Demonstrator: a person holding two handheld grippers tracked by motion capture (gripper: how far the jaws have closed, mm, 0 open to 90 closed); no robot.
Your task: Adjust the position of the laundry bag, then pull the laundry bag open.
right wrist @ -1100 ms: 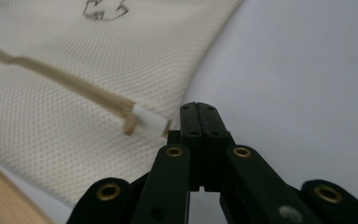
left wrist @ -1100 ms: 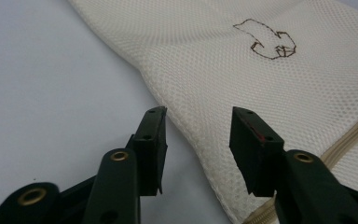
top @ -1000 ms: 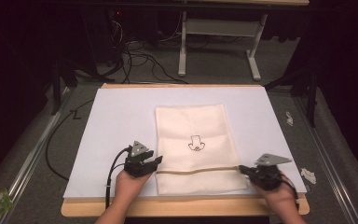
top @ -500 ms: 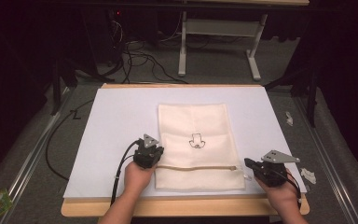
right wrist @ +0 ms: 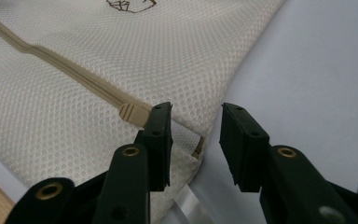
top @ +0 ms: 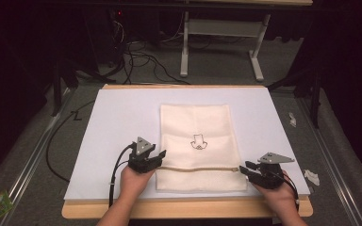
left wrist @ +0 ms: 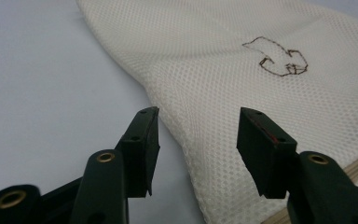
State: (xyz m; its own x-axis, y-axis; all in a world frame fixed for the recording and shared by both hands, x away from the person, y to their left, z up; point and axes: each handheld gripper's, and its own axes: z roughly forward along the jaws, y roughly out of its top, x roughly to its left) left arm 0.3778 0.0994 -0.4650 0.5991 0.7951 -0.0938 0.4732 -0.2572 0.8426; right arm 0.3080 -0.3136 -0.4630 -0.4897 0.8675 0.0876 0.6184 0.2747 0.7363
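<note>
- Since the earlier frames, both grippers have been drawn back off the mesh bag [top: 197,146]; its zipper [top: 200,168], formerly bowed, now lies straight.
- Left gripper [left wrist: 196,140]: released, jaws apart, nothing held; the bag's left edge lies between and just beyond them, apparently untouched.
- The bag lies flat on the white sheet [top: 118,122], near the table's front edge.
- Right gripper [right wrist: 196,135]: released, empty; the zipper's end [right wrist: 131,112] lies just beside its left jaw.
- Judgement: any regrip is best centred on the seam ends, jaws level with the cloth.
</note>
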